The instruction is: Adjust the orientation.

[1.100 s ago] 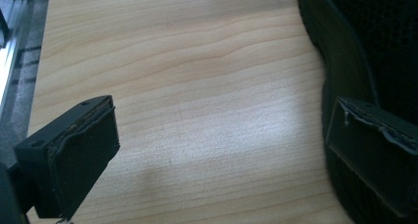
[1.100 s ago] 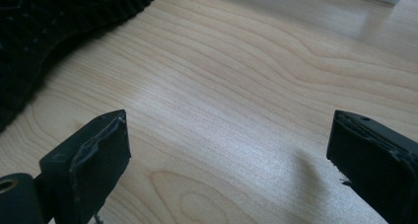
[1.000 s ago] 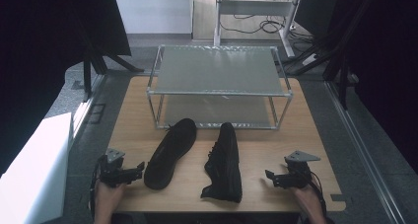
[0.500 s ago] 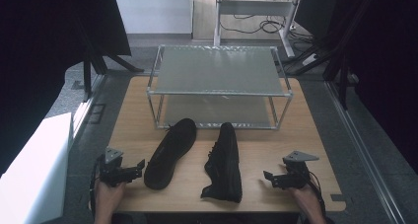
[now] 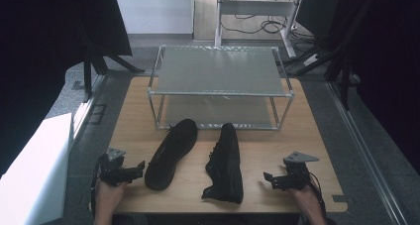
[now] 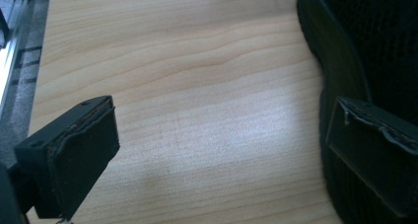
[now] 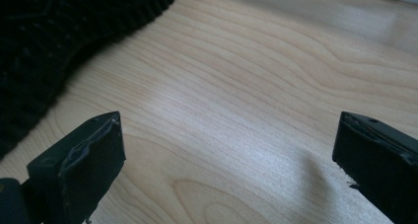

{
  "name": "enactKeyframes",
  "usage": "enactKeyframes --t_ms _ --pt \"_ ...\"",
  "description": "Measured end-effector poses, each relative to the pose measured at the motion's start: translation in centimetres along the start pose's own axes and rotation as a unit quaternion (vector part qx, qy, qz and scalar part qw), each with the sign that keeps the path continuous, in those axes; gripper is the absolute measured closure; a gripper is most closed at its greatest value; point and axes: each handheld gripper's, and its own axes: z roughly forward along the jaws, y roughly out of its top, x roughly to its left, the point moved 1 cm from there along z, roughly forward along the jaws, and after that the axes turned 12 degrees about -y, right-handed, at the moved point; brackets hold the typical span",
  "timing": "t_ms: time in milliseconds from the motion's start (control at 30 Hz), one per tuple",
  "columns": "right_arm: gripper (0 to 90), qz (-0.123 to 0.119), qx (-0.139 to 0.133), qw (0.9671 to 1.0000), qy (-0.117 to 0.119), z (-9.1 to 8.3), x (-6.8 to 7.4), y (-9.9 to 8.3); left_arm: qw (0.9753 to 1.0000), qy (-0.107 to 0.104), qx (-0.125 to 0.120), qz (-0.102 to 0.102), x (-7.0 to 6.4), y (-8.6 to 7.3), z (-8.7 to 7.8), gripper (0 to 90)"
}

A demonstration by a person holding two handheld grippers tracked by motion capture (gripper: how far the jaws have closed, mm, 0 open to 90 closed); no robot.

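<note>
Two black shoes lie on the wooden table (image 5: pixel 307 136). The left shoe (image 5: pixel 172 152) lies slanted, toe toward the rack. The right shoe (image 5: pixel 226 164) points almost straight away from me. My left gripper (image 5: pixel 139 167) rests at the table's front left, open, its tips just left of the left shoe's heel. In the left gripper view the gripper (image 6: pixel 222 157) stands wide open, with that shoe (image 6: pixel 360 41) beside and behind its right jaw. My right gripper (image 5: pixel 268 178) sits open at the front right, a short way from the right shoe. It (image 7: pixel 226 162) holds nothing, and the shoe's knit side (image 7: pixel 54 31) lies at upper left.
A two-level metal rack (image 5: pixel 220 88) with frosted shelves stands across the far half of the table, just behind the shoes. A white box (image 5: pixel 32 170) stands off the table's left side. Bare wood lies between and in front of the shoes.
</note>
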Motion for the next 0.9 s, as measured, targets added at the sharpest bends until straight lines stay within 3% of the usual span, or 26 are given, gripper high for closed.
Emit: enactKeyframes --t_ms 233,367,433,467,633,767,833,900 --pt "0.0 0.0 0.004 1.0 0.002 0.1 0.1 0.0 0.9996 0.01 0.025 -0.001 0.5 -0.4 0.5 0.0" --pt "0.0 0.0 0.005 1.0 0.003 0.1 0.1 0.0 0.9988 0.001 0.048 0.011 0.2 -0.6 1.0 0.0" --pt "0.0 0.0 0.005 1.0 0.003 0.1 0.1 0.0 0.9986 -0.003 0.051 0.015 -0.1 -0.6 1.1 0.0" --pt "0.1 0.0 0.005 1.0 0.004 0.1 0.1 0.0 0.9982 0.007 0.055 0.022 -0.3 -0.5 1.2 0.0" --pt "0.3 0.001 0.007 1.0 0.005 0.2 0.2 0.0 0.9981 0.0 0.057 0.023 -0.3 -0.5 1.1 1.3" --pt "0.5 0.001 0.008 1.0 0.006 0.2 0.2 0.0 0.9967 -0.021 0.068 0.038 -1.3 -0.6 1.3 0.0" --pt "0.6 0.001 0.008 0.9999 0.006 0.2 0.2 0.0 0.9953 -0.026 0.074 0.056 -2.4 -0.6 1.3 0.0" --pt "0.7 0.001 0.008 0.9999 0.007 0.2 0.2 0.0 0.995 -0.027 0.075 0.06 -2.8 -0.6 1.4 0.0"
